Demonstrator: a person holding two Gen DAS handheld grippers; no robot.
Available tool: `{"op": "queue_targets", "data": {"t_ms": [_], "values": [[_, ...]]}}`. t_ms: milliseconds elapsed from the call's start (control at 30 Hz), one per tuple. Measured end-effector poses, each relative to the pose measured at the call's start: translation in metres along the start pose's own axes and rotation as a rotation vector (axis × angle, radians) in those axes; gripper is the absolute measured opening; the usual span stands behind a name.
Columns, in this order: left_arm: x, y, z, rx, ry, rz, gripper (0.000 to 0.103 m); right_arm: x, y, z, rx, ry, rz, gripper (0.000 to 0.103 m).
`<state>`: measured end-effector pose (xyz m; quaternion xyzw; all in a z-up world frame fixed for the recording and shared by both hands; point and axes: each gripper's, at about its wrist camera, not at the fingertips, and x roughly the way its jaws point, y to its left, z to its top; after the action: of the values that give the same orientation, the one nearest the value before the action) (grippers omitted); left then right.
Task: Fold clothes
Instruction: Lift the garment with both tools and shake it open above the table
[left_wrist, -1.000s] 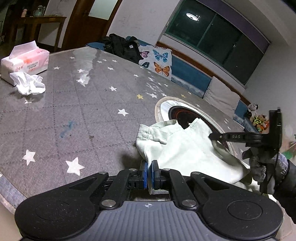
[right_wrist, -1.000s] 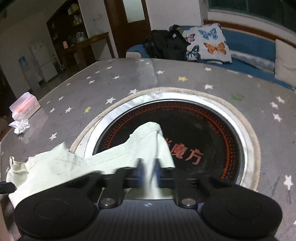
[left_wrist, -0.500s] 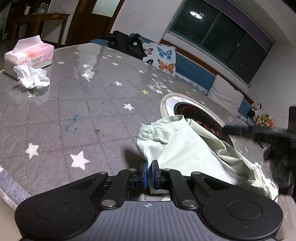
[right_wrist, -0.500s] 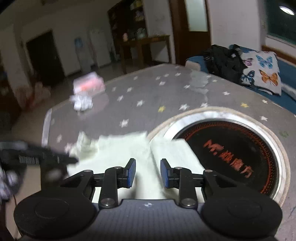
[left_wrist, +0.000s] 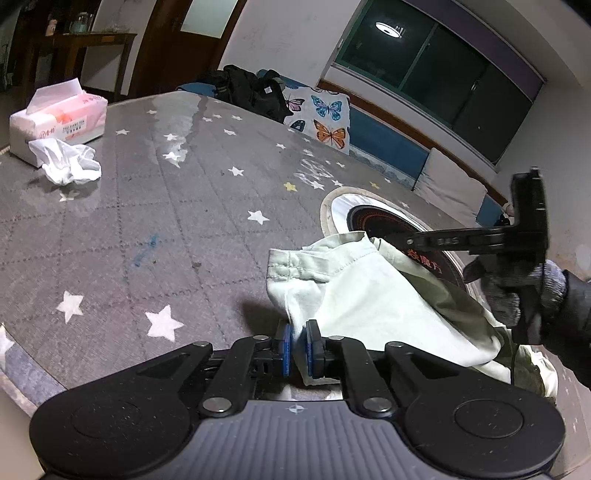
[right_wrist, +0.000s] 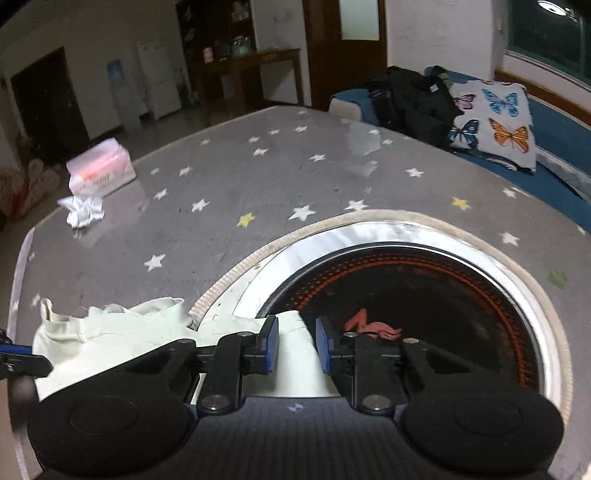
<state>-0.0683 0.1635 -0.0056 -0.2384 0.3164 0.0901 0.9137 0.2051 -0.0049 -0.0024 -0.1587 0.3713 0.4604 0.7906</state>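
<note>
Left tool (left_wrist: 298, 341): garment (left_wrist: 369, 295) edge is pinched.
Right tool (right_wrist: 296, 345): spread, held over garment.
Garment: laid on surface (left_wrist: 166, 221).

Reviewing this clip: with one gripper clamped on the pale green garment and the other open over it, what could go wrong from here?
The left gripper pinches only the pale green garment's edge, so a pull might slip it free. The right gripper is open with cloth between its fingers; closing could catch several bunched layers and spoil the fold. Part of the garment lies over the round cooktop, where dragging might snag on its rim.
</note>
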Motion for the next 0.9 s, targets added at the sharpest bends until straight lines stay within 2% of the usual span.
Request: {"op": "queue_targets", "data": {"t_ms": [167, 233, 333, 500, 600, 733, 767, 800, 900], "values": [[-0.002, 0.0, 0.002, 0.011, -0.01, 0.014, 0.029, 0.009, 0.005, -0.001, -0.017, 0.013, -0.016, 0.022], [-0.002, 0.0, 0.004, 0.011, -0.014, 0.016, 0.031, 0.012, 0.007, -0.001, -0.023, 0.018, -0.022, 0.023], [-0.002, 0.0, 0.006, 0.009, -0.024, 0.02, 0.038, 0.018, 0.011, -0.002, -0.033, 0.026, -0.031, 0.021], [0.003, 0.002, 0.012, 0.004, -0.04, 0.021, 0.039, 0.018, 0.01, -0.002, -0.031, 0.022, -0.039, 0.021], [0.009, 0.002, 0.015, 0.012, -0.038, 0.012, 0.037, 0.018, 0.01, -0.003, -0.027, 0.018, -0.043, 0.023], [0.013, -0.002, 0.018, 0.039, -0.044, -0.004, 0.02, 0.018, 0.007, -0.003, -0.02, 0.016, -0.034, 0.022], [0.013, -0.003, 0.018, 0.046, -0.047, -0.007, 0.014, 0.018, 0.007, -0.003, -0.018, 0.016, -0.029, 0.02], [0.013, -0.005, 0.02, 0.052, -0.051, -0.008, 0.011, 0.018, 0.006, -0.004, -0.016, 0.015, -0.025, 0.013], [0.013, -0.008, 0.026, 0.068, -0.067, -0.012, 0.006, 0.014, 0.007, -0.004, -0.013, 0.004, -0.03, 0.004]]}}
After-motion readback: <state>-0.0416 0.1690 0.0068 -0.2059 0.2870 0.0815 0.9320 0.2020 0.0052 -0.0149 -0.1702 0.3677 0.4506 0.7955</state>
